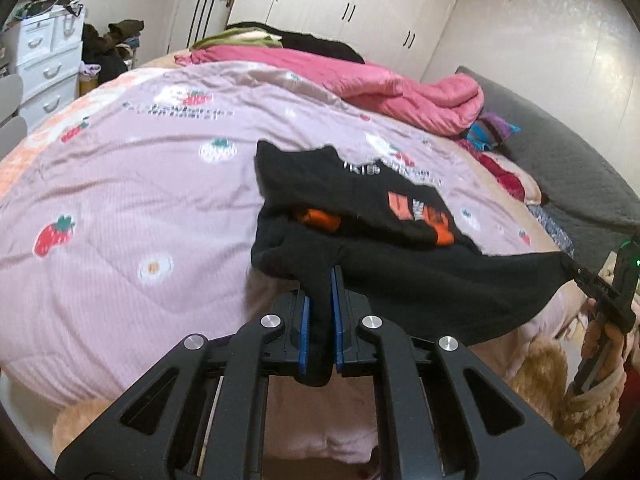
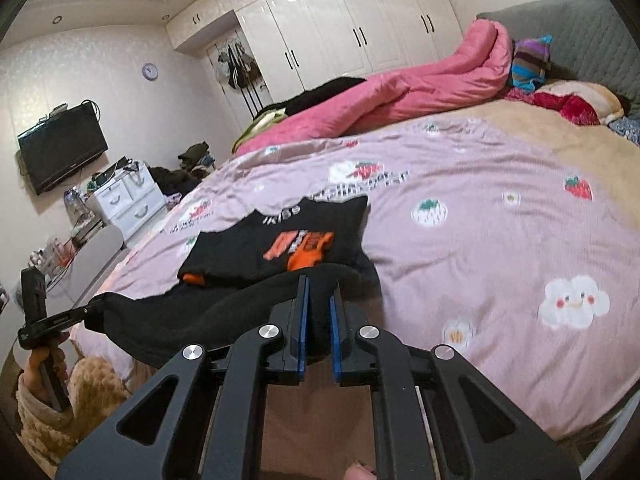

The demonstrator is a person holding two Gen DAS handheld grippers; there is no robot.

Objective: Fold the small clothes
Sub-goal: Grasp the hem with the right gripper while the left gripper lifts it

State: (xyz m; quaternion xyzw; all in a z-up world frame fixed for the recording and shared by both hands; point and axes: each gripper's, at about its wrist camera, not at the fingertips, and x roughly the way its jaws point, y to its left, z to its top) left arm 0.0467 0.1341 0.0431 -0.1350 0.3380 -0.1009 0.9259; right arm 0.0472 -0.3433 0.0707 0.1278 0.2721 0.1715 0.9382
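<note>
You stand at the near edge of a wide bed [image 2: 480, 240] covered by a pale pink quilt [image 1: 140, 200] with printed strawberries, daisies and a smiling cloud. The quilt carries a line of dark letters, but it is too blurred to read in both views. A rolled pink duvet [image 2: 420, 92] lies along the far side of the bed, in front of white wardrobes [image 2: 340, 28].

The black shirt [image 1: 360, 208] lies on the quilt near you, with its near hem lifted off the bed and stretched between your two tools. On its chest there is an orange and white print, and above it white letters that look like "KISS"; I cannot read more.

Your left hand-held gripper [image 1: 320, 300] is closed on one bunched end of the hem, the black cloth pinched between the blue pads [image 1: 304, 332]. Your right hand-held gripper [image 2: 319, 304] is closed on the other end in the same way.
</note>
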